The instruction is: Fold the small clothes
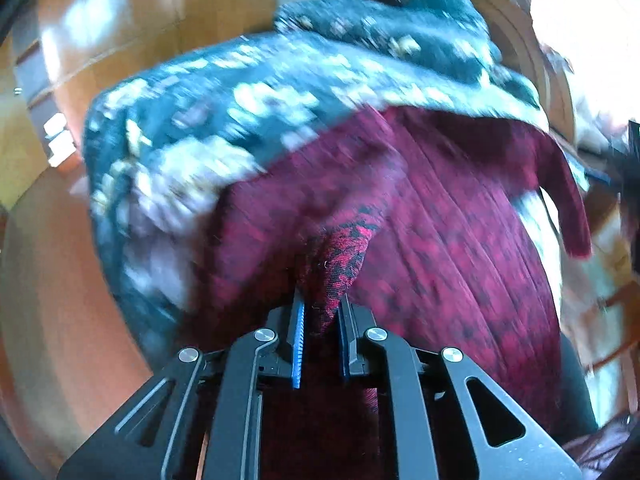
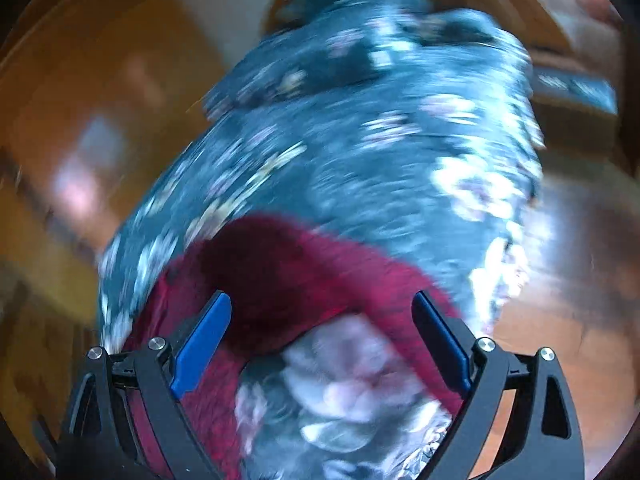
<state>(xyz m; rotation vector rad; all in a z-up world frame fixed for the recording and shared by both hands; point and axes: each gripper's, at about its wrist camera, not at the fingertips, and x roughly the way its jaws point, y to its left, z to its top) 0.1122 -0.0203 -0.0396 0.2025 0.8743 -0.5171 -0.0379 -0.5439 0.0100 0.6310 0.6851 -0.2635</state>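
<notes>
The left gripper (image 1: 322, 314) pinches a fold of the red cloth (image 1: 440, 220), probably anchoring it, at 6 o'clock below the floral cloth (image 1: 240, 92). The right gripper (image 2: 322, 320) gapes empty over both.

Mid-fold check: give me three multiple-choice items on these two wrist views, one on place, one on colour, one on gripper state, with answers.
1. Where does the red cloth lie?
A. on the blue floral cloth
B. on bare floor
C. in a basket

2. What colour are the gripper pads?
A. green
B. blue
C. white

3. How is the left hand-held gripper?
A. wide open, empty
B. shut on red cloth
C. shut on floral cloth

Answers: 1 A, floral fabric shows around and beyond the red piece. 2 B, both views show blue pads. 3 B, a red fold is pinched between its pads, while the right hand-held gripper stands open.
</notes>
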